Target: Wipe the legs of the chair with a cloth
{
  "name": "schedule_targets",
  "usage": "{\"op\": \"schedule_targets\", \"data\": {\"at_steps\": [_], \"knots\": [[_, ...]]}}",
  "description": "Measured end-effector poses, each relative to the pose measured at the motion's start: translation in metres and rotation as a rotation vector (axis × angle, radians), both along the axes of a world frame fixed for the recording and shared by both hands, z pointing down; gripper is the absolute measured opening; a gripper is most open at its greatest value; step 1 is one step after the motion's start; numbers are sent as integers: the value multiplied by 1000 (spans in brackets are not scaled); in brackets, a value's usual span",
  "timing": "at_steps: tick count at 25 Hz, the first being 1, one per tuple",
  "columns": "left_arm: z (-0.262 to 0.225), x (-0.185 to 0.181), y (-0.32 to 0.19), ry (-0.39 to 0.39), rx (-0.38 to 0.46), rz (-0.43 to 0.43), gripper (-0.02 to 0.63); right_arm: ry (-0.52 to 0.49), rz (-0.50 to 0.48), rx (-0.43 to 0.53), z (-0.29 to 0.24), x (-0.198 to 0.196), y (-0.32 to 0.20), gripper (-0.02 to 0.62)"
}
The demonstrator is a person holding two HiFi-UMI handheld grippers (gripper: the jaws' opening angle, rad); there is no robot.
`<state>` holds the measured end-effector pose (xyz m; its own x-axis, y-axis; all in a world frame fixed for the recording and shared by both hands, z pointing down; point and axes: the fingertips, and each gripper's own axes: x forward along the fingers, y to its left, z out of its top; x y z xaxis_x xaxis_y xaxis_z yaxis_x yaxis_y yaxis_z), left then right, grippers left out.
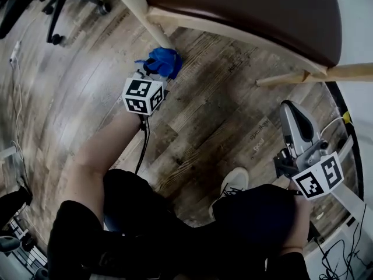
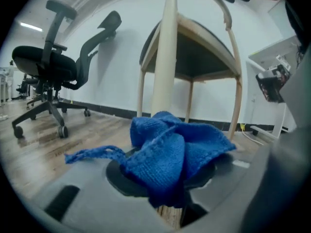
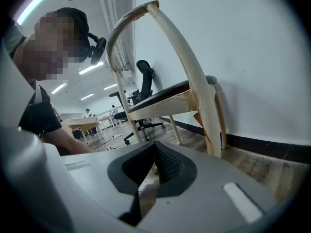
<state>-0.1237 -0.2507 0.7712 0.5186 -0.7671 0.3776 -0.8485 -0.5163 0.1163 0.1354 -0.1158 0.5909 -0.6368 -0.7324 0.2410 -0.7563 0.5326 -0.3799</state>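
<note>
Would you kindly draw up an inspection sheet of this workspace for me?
Surface: wooden plank floor.
Job's things: wooden chair, dark seat; blue cloth at the foot of one leg.
Clutter: nothing seen.
Grippers: left gripper shut on the blue cloth; right gripper shut, empty, off to the side.
Cables: black cable trails from the left gripper; white cable on the floor.
Surroundings: black office chair, white wall.
</note>
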Motion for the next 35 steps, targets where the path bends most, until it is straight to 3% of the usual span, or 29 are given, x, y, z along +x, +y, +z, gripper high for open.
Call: {"op": "schedule_targets", "data": {"at_steps": [6,10,13,19,23,35], "knots": [[77,-4,-4,-79,-182,-11,152,33,20,-28,6,15,2,8],[120,-2,-4,-176,-330,-4,155,58,43,-24,3,21,5,8],[130,1,-5,-176,-381,-2,156,77,33,-27,2,20,11,8],[132,1,-7,-150,-399,6,149,85,57,-19,-4,25,16,8],[113,1,-2,-92,-396,-13,137,84,45,-3,-9,19,18,8],[-11,-2,9,97,-201,60,118,38,-19,67,-25,-26,14,8]]}}
